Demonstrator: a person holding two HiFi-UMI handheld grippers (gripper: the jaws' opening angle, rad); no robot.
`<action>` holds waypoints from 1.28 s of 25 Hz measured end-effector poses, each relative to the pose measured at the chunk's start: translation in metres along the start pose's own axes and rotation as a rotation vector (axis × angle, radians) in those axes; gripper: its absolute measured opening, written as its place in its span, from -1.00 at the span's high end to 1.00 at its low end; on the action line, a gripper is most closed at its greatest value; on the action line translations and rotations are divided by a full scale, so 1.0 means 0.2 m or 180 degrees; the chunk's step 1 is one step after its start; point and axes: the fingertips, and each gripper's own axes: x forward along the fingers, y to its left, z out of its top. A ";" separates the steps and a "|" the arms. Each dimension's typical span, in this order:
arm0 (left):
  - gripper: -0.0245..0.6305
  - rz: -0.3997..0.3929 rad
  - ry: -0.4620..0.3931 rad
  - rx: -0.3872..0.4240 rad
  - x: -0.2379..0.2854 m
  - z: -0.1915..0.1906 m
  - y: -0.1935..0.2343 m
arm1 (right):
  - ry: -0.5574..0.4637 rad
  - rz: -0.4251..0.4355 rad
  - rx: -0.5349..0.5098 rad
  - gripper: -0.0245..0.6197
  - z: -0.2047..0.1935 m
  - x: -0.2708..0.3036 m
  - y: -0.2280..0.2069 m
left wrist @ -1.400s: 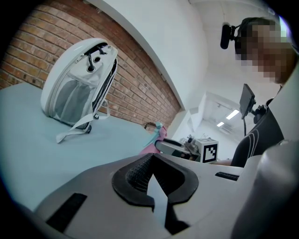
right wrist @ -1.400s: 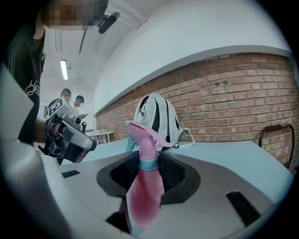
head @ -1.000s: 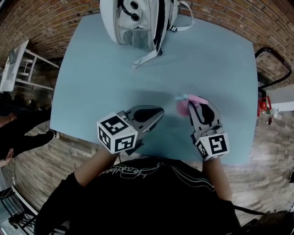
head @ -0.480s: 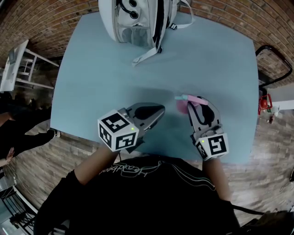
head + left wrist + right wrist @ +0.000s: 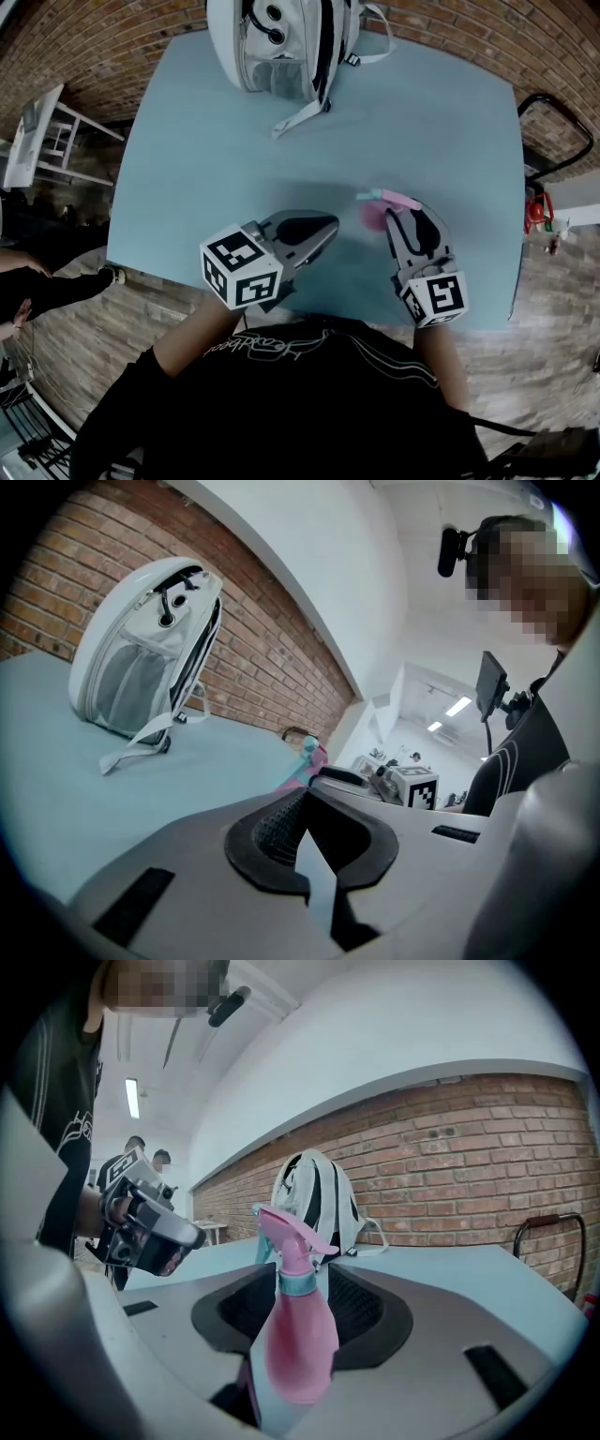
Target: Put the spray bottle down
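A pink spray bottle [image 5: 375, 217] with a teal collar and pink trigger stands upright between the jaws of my right gripper [image 5: 392, 216], which is shut on its body [image 5: 298, 1335]. The frames do not show whether its base touches the light blue table [image 5: 234, 178]. The right gripper [image 5: 300, 1288] is over the table's near right part. My left gripper [image 5: 323, 225] hovers near the front edge, just left of the bottle, shut with nothing in it; its pads meet at the tips [image 5: 302, 803]. In the left gripper view the bottle's top [image 5: 309, 759] peeks over the jaws.
A white and black backpack [image 5: 281, 42] stands at the table's far edge, a strap trailing onto the top. A white rack [image 5: 42, 131] is off the left side. A black metal frame [image 5: 553, 122] and a red object [image 5: 534, 214] are off the right side. Someone's shoes [image 5: 56, 281] show at the left.
My left gripper has crept slightly forward and to the right. The right gripper and the bottle have stayed where they were.
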 end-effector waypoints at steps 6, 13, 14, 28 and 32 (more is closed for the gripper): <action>0.90 -0.0021 -0.0056 0.0096 -0.08 0.03 -0.11 | -0.0129 -0.0184 0.0127 0.50 0.09 -0.17 0.02; 0.90 -0.0111 -0.0149 0.0262 -0.25 0.01 -0.33 | -0.0297 -0.0050 0.0116 0.50 0.23 -0.40 0.32; 0.90 -0.0122 -0.0169 0.0290 -0.28 0.01 -0.36 | -0.0300 -0.0027 0.0120 0.50 0.24 -0.42 0.38; 0.90 -0.0204 -0.0354 0.0655 -0.75 -0.06 -0.72 | -0.0283 0.0165 0.0286 0.70 0.32 -0.71 0.98; 0.90 -0.0232 -0.0373 0.0714 -0.81 -0.08 -0.78 | -0.0296 0.0168 0.0338 0.77 0.33 -0.76 1.06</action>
